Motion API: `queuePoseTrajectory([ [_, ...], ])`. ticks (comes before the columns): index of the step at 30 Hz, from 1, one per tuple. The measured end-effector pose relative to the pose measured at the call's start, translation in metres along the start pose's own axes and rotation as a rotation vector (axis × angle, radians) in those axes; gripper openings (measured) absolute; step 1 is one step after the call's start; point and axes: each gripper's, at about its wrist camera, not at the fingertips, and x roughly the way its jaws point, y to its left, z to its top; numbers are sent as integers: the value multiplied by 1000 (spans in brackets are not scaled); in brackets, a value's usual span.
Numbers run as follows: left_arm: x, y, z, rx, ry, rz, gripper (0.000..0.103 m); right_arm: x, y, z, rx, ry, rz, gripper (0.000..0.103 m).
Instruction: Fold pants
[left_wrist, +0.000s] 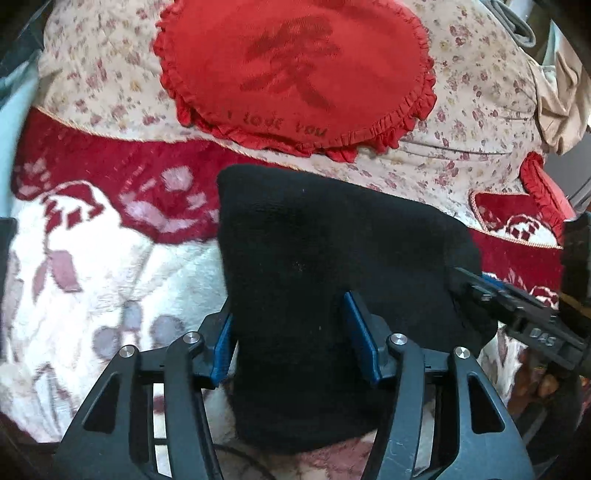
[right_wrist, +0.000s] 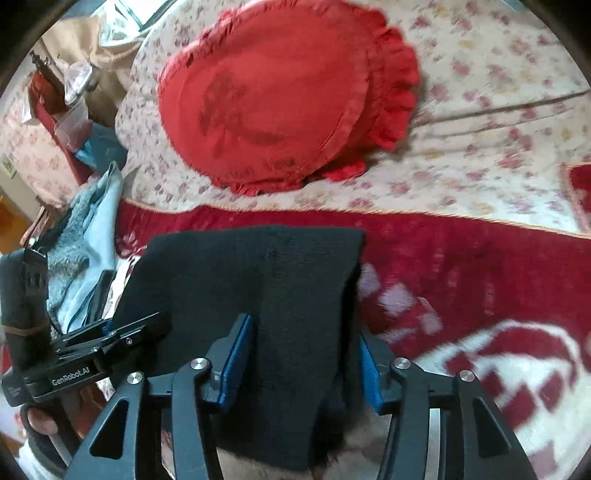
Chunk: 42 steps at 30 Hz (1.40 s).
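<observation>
Left wrist view: soft black knit pants (left_wrist: 332, 251), folded into a thick rectangle, lie on the fuzzy red-and-white blanket (left_wrist: 92, 266). Left gripper (left_wrist: 291, 343) and right gripper (right_wrist: 299, 365) both straddle the fabric, blue pads apart, not pinching.

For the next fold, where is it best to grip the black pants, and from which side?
Probably the near edge of the black pants, one gripper toward each corner, coming from above at the near side. They lie flat and folded on the blanket, and that edge is the closest.
</observation>
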Motion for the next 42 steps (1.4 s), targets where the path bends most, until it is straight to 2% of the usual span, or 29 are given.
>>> queuePoseTrajectory([
  [3,-20,-3,-7,22,-62,63,56,-32,6,-6,-19,-62,-58,50],
  [5,-29,-8,-14,40,-86,86,56,-50,13,-9,-25,-106,-24,50],
  [7,-27,-13,-19,51,-84,111,56,-56,28,-10,-57,-107,-5,49],
  [10,-15,-15,-29,56,-54,132,56,-46,49,-17,-141,-74,-35,47],
  [16,-8,-15,-33,40,-66,145,58,0,51,-40,-179,17,-150,47],
  [24,-26,-16,-37,28,-92,166,58,-30,54,-35,-138,-44,-129,46],
  [30,-56,-24,-47,72,-152,224,58,-56,64,-40,-101,-91,-127,46],
  [37,-91,-26,-63,79,-213,235,58,-81,79,-45,-89,-137,-113,46],
  [42,-114,-28,-71,75,-251,234,58,-90,95,-51,-105,-133,-119,46],
])
